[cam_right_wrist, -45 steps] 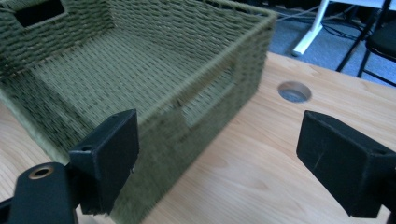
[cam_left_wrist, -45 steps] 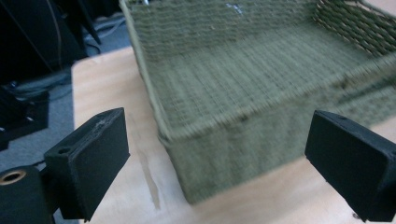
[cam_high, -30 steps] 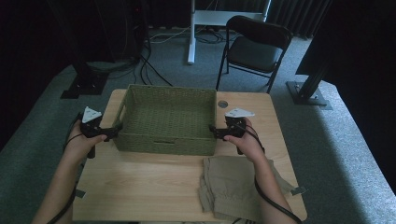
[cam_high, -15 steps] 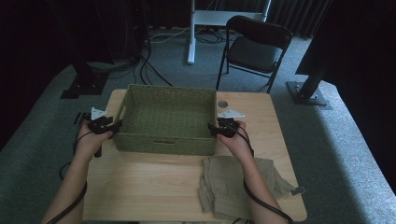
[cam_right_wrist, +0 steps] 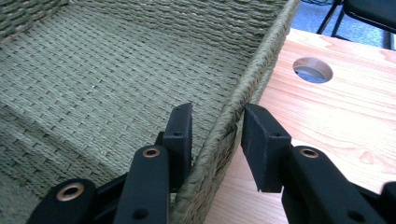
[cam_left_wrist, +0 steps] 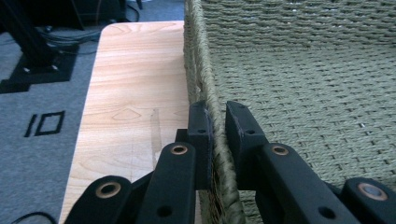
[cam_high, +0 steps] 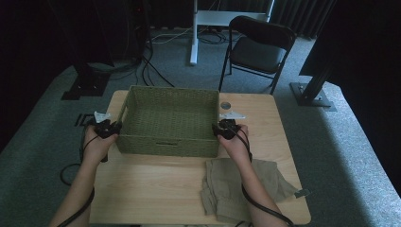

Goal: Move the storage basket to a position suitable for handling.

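Woven green basket (cam_high: 170,120) stands on the wooden counter (cam_high: 156,189), and both sets of jaws have just been closing over its opposite side rims: the left hand-held gripper (cam_left_wrist: 217,123) is now clenched on the rim, while the right hand-held gripper (cam_right_wrist: 217,121) straddles its rim, outer pad not yet touching. Judged from this, a two-handed lift is being prepared. No brand, label or legible writing is visible on the basket or the folded khaki cloth (cam_high: 236,184).

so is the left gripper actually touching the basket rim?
Touching. In the left gripper view, the left gripper has both pads pressed against the basket wall, one inside and one outside, with no gap either side.
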Tool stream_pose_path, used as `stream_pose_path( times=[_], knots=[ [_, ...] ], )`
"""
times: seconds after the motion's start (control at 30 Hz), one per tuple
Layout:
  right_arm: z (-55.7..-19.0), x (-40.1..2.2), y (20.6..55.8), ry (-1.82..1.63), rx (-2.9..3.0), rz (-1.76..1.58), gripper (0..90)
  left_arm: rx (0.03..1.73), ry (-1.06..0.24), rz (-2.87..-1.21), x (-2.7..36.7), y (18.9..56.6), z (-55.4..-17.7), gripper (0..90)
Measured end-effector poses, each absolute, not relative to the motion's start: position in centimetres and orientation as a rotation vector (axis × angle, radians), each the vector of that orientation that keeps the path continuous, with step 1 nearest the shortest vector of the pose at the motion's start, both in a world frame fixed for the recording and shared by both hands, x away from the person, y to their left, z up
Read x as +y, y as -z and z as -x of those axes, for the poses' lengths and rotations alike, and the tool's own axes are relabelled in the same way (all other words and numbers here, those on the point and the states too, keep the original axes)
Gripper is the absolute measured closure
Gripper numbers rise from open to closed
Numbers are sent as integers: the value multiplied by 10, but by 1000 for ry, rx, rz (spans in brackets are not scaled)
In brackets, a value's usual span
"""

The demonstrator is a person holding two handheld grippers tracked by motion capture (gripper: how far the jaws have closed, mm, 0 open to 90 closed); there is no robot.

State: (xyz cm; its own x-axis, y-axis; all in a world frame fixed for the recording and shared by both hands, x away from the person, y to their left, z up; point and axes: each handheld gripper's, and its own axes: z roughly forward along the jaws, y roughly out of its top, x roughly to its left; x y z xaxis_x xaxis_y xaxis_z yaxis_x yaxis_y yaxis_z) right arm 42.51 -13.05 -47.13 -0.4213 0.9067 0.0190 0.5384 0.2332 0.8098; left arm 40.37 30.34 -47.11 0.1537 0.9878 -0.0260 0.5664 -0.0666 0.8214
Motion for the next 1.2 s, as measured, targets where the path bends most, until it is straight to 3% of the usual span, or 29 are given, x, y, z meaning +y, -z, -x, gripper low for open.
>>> stream_pose_path(
  times=[0.43,1.2],
  knots=[
    [-430,-146,470,-1045,2037,-1373,678,1536,-731,-1673,284,472,-403,833],
    [-432,-202,467,-970,2039,-1385,686,1475,-721,-1729,229,473,-410,824]
  ],
)
